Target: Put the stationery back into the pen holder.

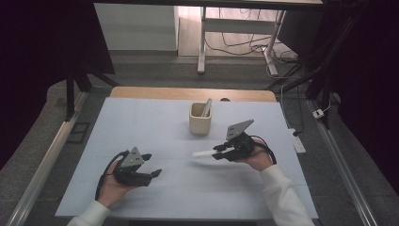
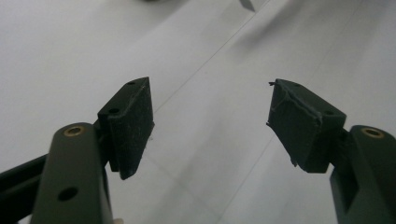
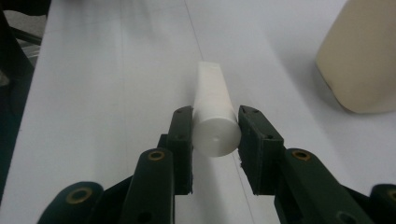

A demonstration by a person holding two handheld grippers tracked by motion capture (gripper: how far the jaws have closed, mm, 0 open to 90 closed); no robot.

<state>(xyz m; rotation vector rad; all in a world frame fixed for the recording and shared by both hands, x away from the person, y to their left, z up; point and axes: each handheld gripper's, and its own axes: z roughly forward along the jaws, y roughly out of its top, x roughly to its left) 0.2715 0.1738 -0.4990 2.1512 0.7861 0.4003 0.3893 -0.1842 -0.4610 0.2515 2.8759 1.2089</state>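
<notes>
Pinching a white plastic tube [image 3: 214,114] by its capped end, the right gripper [image 3: 215,128] has both pads pressed on the round cap, jaws part-closed to the tube's width. Tube: held roughly level above the pale blue table cover [image 1: 155,127], its flat tail pointing away from the hand, toward the table's left in the high view.

Left gripper [image 2: 211,123]: jaws spread wide, nothing between them, hovering over bare cover near the front left.

Beige square ceramic holder [image 1: 200,118]: upright near the table's far middle, just beyond the held tube, one slim pale item [image 1: 206,108] already leaning inside.

Risk, judged: the smooth round cap could roll or slip between the pads when tilted toward the holder. The long tail could catch the holder's rim or tip it.
</notes>
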